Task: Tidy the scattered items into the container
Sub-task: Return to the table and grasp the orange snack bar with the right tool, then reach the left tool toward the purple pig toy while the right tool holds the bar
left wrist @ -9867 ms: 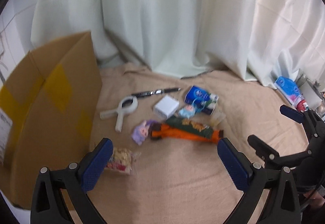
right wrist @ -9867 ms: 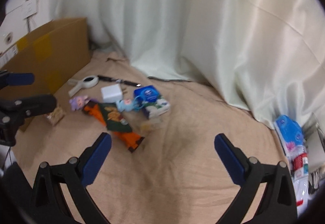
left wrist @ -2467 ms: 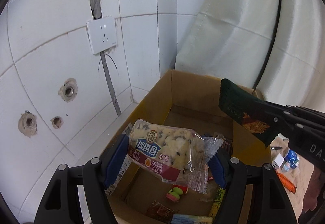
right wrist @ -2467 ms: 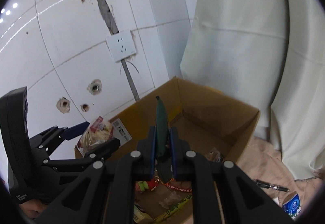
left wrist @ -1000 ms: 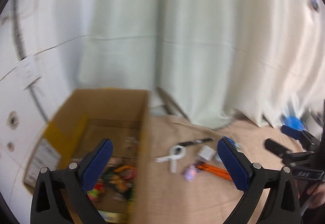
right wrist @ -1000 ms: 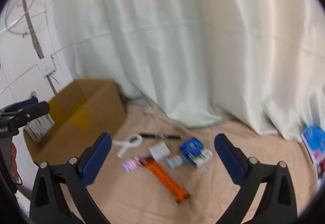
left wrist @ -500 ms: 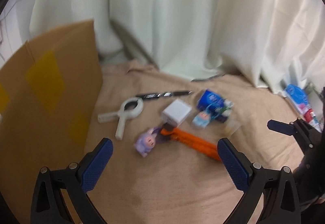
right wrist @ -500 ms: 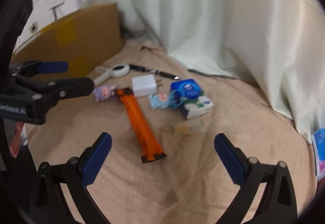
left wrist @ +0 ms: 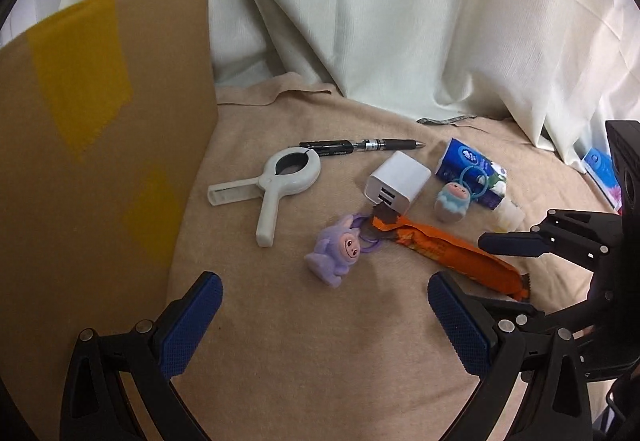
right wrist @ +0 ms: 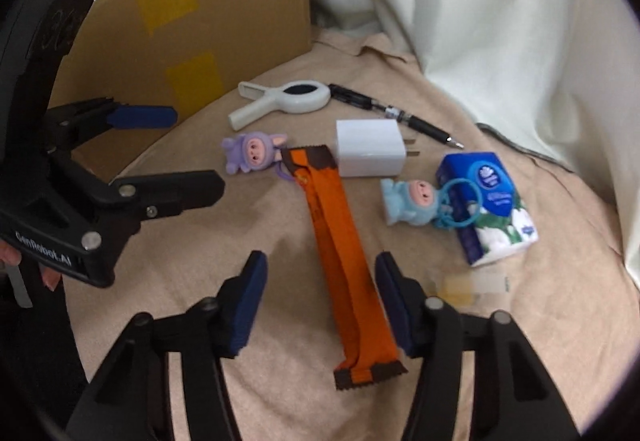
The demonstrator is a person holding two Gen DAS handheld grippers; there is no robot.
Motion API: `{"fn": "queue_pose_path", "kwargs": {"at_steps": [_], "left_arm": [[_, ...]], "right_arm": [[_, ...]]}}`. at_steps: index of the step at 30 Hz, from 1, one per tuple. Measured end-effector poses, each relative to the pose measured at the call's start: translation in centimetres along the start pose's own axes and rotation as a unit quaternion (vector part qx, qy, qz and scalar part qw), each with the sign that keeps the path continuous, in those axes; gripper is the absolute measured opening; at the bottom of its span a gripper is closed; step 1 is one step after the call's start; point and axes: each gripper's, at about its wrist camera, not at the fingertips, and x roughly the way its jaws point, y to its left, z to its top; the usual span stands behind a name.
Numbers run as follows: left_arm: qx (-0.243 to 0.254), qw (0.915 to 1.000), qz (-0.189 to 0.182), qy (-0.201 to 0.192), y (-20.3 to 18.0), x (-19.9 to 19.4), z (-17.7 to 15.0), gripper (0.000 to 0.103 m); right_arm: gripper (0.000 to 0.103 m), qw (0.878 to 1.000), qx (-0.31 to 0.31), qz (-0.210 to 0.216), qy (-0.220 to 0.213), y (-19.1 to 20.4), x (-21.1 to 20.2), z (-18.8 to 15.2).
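On the left stands the cardboard box (left wrist: 100,145), its side wall patched with yellow tape, resting on the beige cloth (left wrist: 320,361). My left hand-held gripper (left wrist: 320,321) hangs above the cloth with its jaws spread wide and nothing between them. Ahead of it lie the white clamp (left wrist: 276,181), the black pen (left wrist: 360,146), the purple plush toy (left wrist: 336,251) and the white charger (left wrist: 396,180). My right hand-held gripper (right wrist: 320,301) is partly open, its blue pads (right wrist: 394,301) on either side of the orange snack bar (right wrist: 340,253), not yet closed on it. Further right lie the blue plush toy (right wrist: 412,203) and, touching it, the tissue pack (right wrist: 490,205).
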Motion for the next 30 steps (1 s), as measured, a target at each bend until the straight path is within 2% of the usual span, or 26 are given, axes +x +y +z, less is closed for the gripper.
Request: {"fn": "queue_pose_path", "kwargs": {"at_steps": [4,6,9,15,18,20,26,27,28,30], "left_arm": [[0.018,0.9998,-0.007,0.010,-0.5,0.9,0.2,0.103],[0.022,0.9997,-0.005,0.011,-0.6,1.3,0.4,0.103],[0.021,0.9996,-0.002,0.019,-0.5,2.2,0.7,0.103],[0.035,0.9992,-0.005,0.019,-0.6,3.5,1.2,0.103],[0.046,0.9983,0.004,0.037,-0.9,4.5,1.3,0.103],[0.045,0.9981,-0.004,0.041,-0.9,5.0,1.2,0.103],[0.030,0.9988,-0.016,0.036,-0.3,4.7,1.6,0.103],[0.029,0.9987,-0.019,0.038,-0.2,4.7,1.6,0.100],[0.023,0.9990,-0.021,0.032,-0.1,4.5,1.7,0.090],[0.021,0.9987,-0.028,0.036,0.1,4.5,1.8,0.079]], "right_arm": [[0.051,1.000,0.015,0.006,0.007,-0.8,0.5,-0.3],[0.029,0.999,0.038,0.011,0.007,-1.6,0.3,-0.3],[0.027,0.997,0.062,0.034,0.000,-2.4,-0.3,-0.8],[0.025,0.993,0.103,0.051,-0.033,-3.6,-2.4,-1.5],[0.025,0.991,0.115,0.050,-0.040,-4.1,-2.9,-1.8],[0.025,0.991,0.116,0.051,-0.038,-4.3,-2.7,-1.8],[0.025,0.992,0.113,0.046,-0.034,-4.2,-2.7,-1.9],[0.025,0.992,0.113,0.047,-0.036,-4.2,-2.8,-2.0],[0.025,0.991,0.116,0.051,-0.036,-4.3,-2.9,-2.0],[0.025,0.991,0.120,0.053,-0.040,-4.4,-3.1,-2.1]]}}
